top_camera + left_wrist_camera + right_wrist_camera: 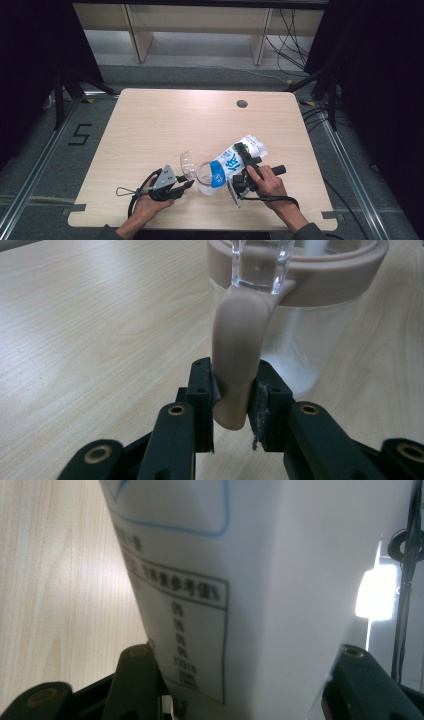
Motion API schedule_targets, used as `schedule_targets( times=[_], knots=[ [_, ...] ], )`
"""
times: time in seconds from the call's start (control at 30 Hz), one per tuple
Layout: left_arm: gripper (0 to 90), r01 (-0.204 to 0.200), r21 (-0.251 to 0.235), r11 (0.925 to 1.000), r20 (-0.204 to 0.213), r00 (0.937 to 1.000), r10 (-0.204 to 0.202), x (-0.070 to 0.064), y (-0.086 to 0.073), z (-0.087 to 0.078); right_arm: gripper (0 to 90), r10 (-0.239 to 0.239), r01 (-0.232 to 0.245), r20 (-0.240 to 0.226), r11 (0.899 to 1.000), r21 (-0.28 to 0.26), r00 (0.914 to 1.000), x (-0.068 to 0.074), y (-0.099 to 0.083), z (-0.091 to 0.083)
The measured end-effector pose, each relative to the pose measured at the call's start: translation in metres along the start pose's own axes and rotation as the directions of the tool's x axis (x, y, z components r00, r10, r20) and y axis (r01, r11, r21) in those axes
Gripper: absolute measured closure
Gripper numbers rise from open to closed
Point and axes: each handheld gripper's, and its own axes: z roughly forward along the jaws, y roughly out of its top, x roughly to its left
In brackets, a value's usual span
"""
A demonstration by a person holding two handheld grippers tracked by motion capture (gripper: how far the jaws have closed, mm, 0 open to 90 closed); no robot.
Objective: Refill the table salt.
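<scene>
1. Left tongs (232, 405): the two black jaws are closed narrow on the lower end of the beige curved handle (237, 355) of the clear plastic jug with a beige rim band (300, 340). In the high view the left tongs (186, 186) sit just left of the jug (205, 177), held by the left hand (150, 202).
2. Right tongs (240, 690): the jaws stand wide, clamped on either side of the white and blue soft pouch with printed black text (240, 580). In the high view the right tongs (245, 167) are gripped by the right hand (270, 184).
3. Pouch (235, 162): tilted, its long axis running from upper right down to lower left; the blue lower end points into the jug's mouth.
4. Jug: upright on the pale wooden counter (165, 125), near the front edge, handle towards the left tongs. A clear hinged lid (187, 162) stands open at its left.
</scene>
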Motion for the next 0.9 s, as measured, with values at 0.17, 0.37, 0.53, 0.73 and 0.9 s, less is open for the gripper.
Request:
schedule_targets(
  times=[0.17, 0.37, 0.53, 0.73, 0.9],
  knots=[
    [72.8, 0.000, 0.000, 1.0000, -0.001, 1.0000, 0.000, -0.0001, 0.0000, 0.0000, 52.8, 0.000, 0.000, 0.013, 1.000, -0.011, 0.9999, 0.0005, -0.0002, 0.0006],
    [72.8, -0.001, 0.000, 1.0000, -0.001, 1.0000, 0.001, -0.0001, 0.0000, 0.0000, 53.1, 0.005, -0.005, 0.010, 1.000, -0.009, 0.9999, 0.0007, -0.0004, 0.0005],
    [72.9, -0.001, 0.000, 1.0000, -0.001, 1.0000, 0.001, -0.0001, 0.0000, 0.0000, 53.3, 0.004, -0.004, 0.010, 1.000, -0.010, 0.9999, 0.0005, -0.0004, 0.0004],
    [72.8, -0.001, 0.000, 1.0000, -0.001, 1.0000, 0.001, -0.0001, 0.0000, 0.0000, 53.5, 0.007, -0.007, 0.000, 1.000, 0.002, 1.0000, 0.0003, -0.0003, -0.0005],
    [72.8, 0.000, 0.000, 1.0000, 0.000, 1.0000, 0.000, -0.0001, 0.0000, 0.0000, 53.7, 0.010, -0.010, 0.002, 1.000, 0.003, 1.0000, 0.0004, -0.0002, -0.0007]
  ],
)
